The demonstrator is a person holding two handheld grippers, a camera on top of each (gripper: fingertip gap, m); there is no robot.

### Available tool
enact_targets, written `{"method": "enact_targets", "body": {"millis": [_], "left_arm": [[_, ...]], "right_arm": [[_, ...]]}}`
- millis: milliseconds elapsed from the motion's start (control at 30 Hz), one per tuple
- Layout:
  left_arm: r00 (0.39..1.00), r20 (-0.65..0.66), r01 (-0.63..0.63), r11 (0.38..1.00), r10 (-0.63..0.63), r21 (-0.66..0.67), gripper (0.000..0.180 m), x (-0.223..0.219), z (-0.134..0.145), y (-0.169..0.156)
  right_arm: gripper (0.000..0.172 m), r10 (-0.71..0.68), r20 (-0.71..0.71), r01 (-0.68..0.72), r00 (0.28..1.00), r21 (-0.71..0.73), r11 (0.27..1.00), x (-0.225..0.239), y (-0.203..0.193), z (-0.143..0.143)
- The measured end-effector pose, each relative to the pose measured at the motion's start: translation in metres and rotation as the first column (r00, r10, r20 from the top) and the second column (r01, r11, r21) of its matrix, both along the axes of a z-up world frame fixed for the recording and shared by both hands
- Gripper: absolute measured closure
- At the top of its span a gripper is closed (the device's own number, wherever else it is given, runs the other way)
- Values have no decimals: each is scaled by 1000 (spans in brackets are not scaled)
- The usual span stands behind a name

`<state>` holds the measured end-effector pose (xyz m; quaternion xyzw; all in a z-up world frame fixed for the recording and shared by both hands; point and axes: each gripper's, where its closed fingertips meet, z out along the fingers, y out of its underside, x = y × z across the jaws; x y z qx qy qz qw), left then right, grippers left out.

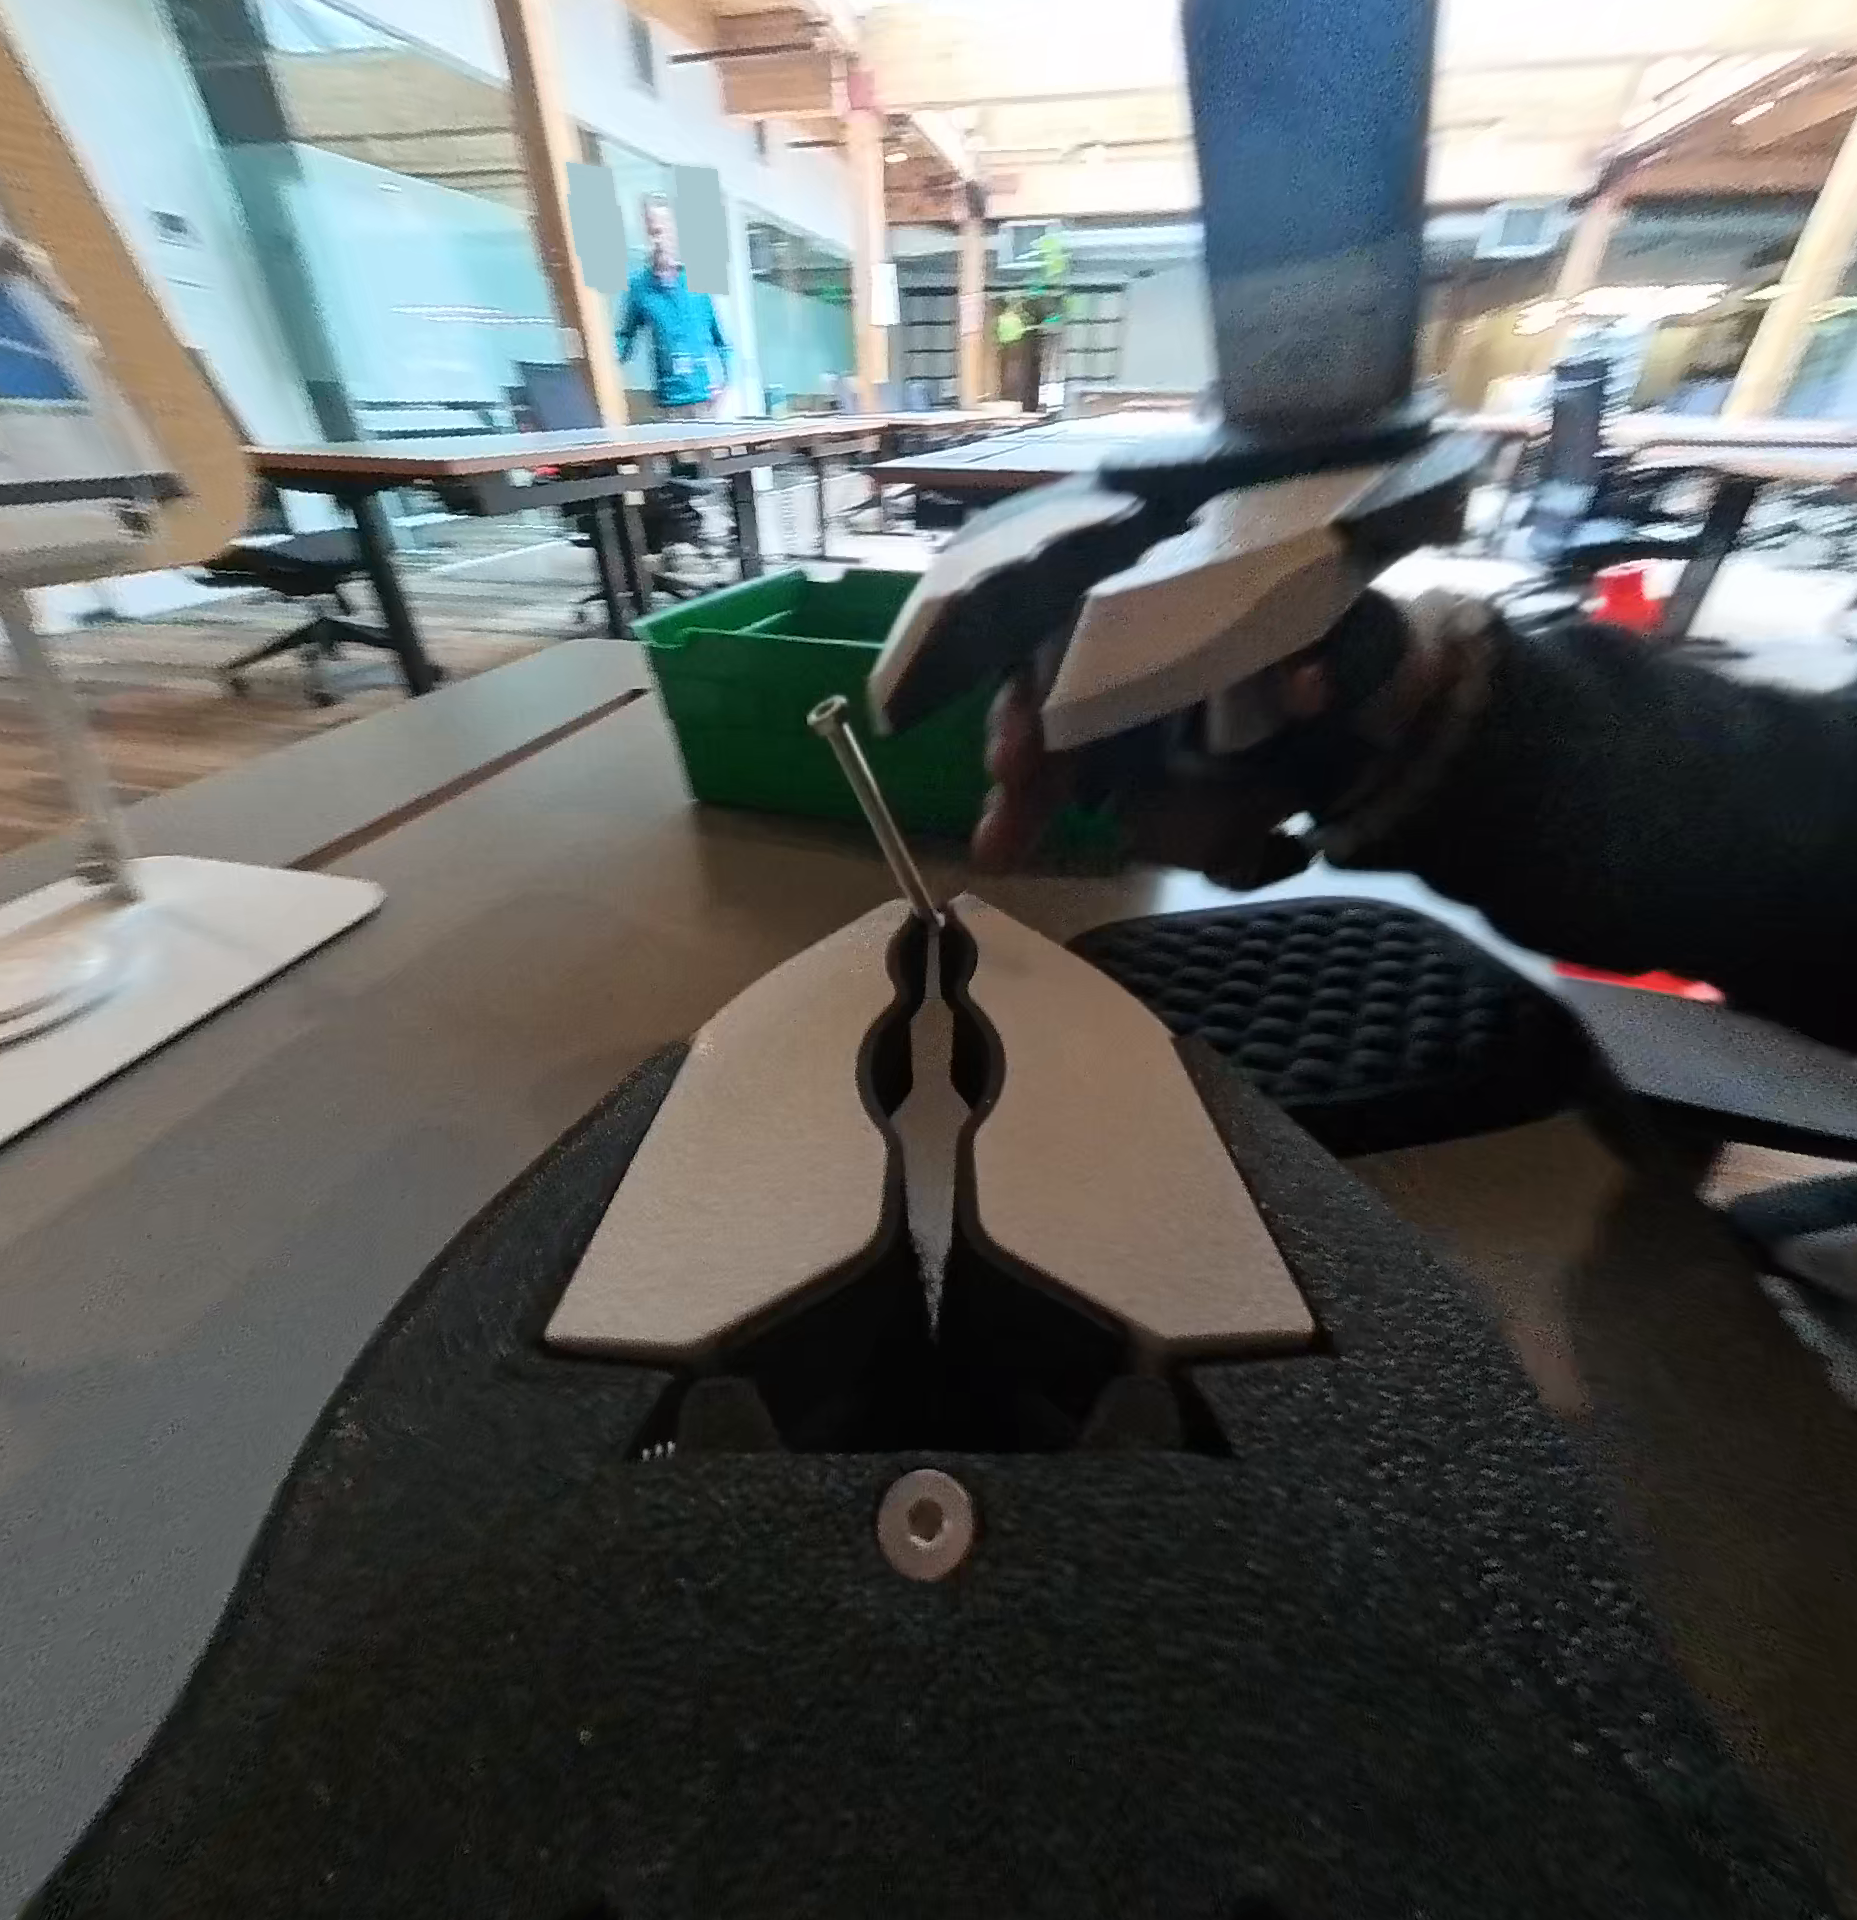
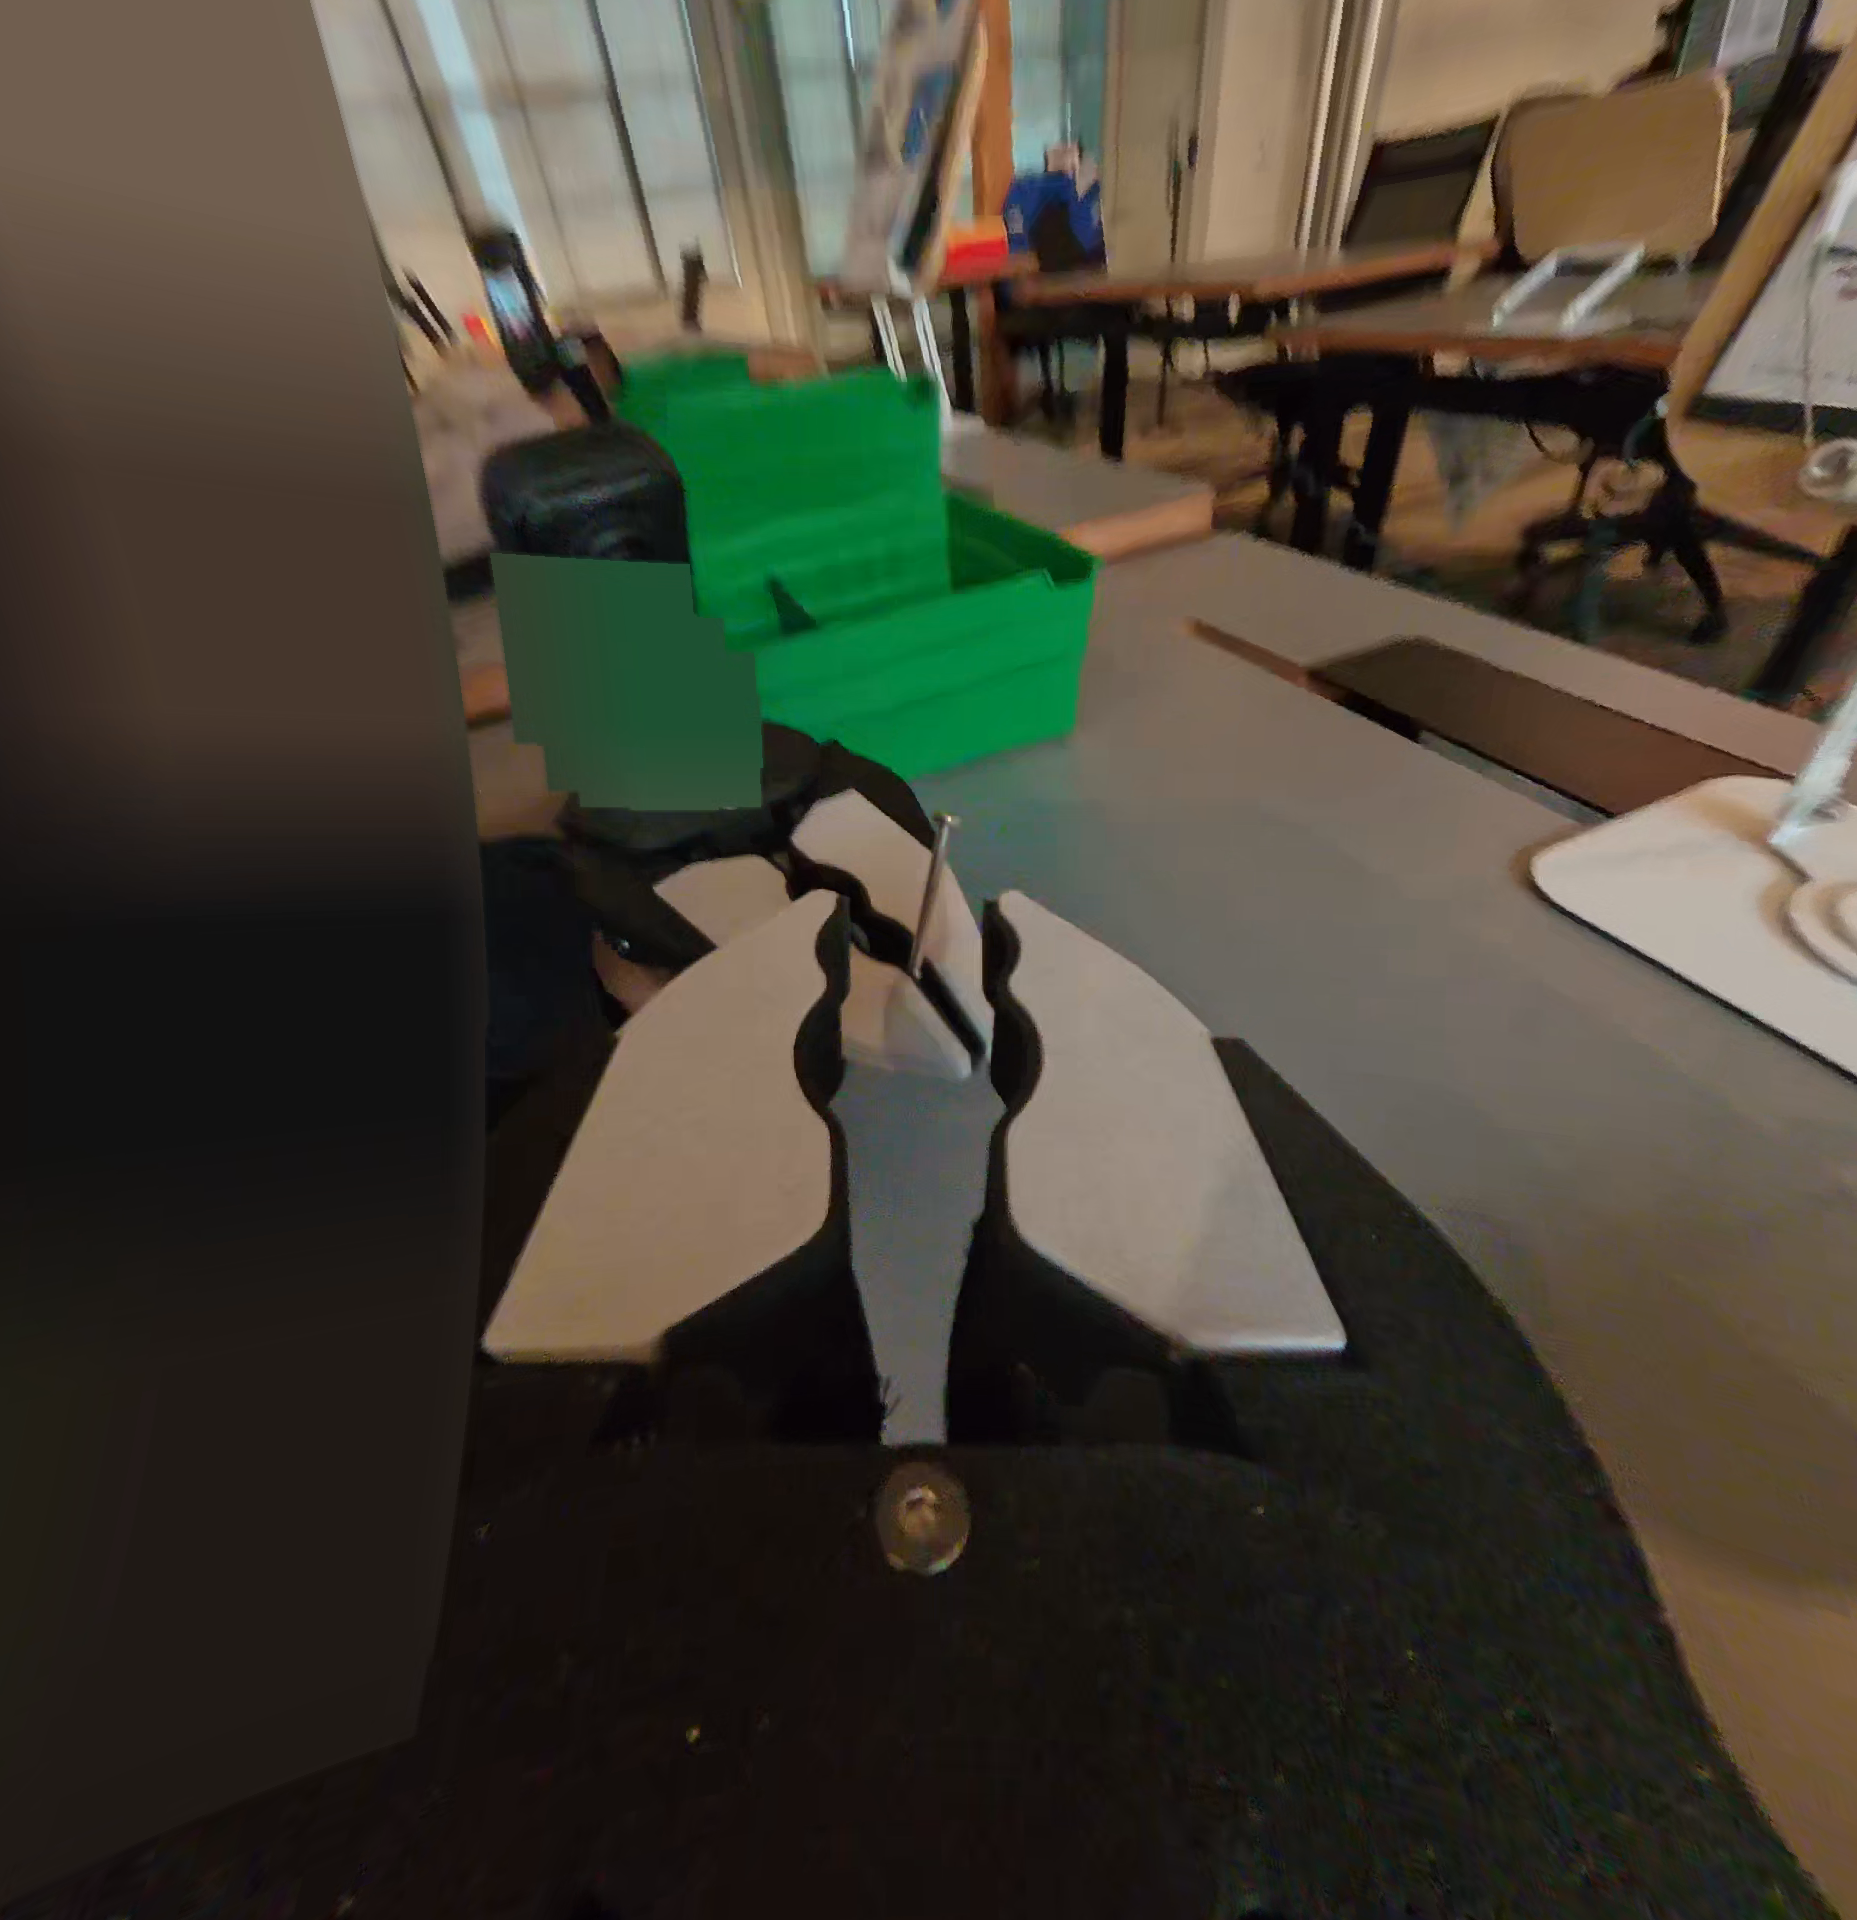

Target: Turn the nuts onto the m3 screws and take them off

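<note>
My left gripper (image 1: 939, 920) is shut on the lower end of a long thin metal screw (image 1: 877, 810). The screw stands up and leans left, with its socket head on top. My right gripper (image 2: 911, 914) is open, and I see nothing between its pads. In the left wrist view it (image 1: 965, 722) hovers just right of the screw's head without touching it. In the right wrist view the screw (image 2: 929, 894) and the left gripper (image 2: 919, 977) sit right in front of my open right fingers. No nut is visible.
A green plastic bin (image 1: 799, 707) stands on the grey-brown table (image 1: 488, 935) behind the screw; it also shows in the right wrist view (image 2: 903, 644). A white monitor-stand base (image 1: 176, 956) lies at the left. A black mesh chair back (image 1: 1319, 997) is at the right. Only a small space, under 4 cm, lies between the two pairs of fingers.
</note>
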<state>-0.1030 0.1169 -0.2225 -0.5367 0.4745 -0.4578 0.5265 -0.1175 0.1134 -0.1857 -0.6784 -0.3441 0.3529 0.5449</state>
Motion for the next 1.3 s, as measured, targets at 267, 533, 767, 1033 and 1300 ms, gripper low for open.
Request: {"method": "enact_targets", "body": {"millis": [267, 533, 767, 1033, 1300], "left_arm": [[930, -276, -128, 916, 244, 380, 180, 8, -46, 13], [853, -316, -148, 774, 415, 616, 179, 4, -48, 20], [805, -317, -134, 674, 501, 726, 179, 2, -46, 24], [801, -314, -129, 660, 509, 740, 179, 1, -45, 24], [811, -326, -109, 673, 486, 732, 179, 3, -47, 21]], "right_arm": [[148, 212, 610, -27, 764, -298, 954, 28, -9, -24], [156, 235, 674, -15, 700, -315, 949, 17, -5, -36], [160, 158, 712, 4, 684, -219, 976, 15, 1, -41], [167, 156, 746, -14, 647, -194, 981, 14, -1, -48], [167, 159, 772, -43, 616, -169, 985, 17, -5, -50]]}}
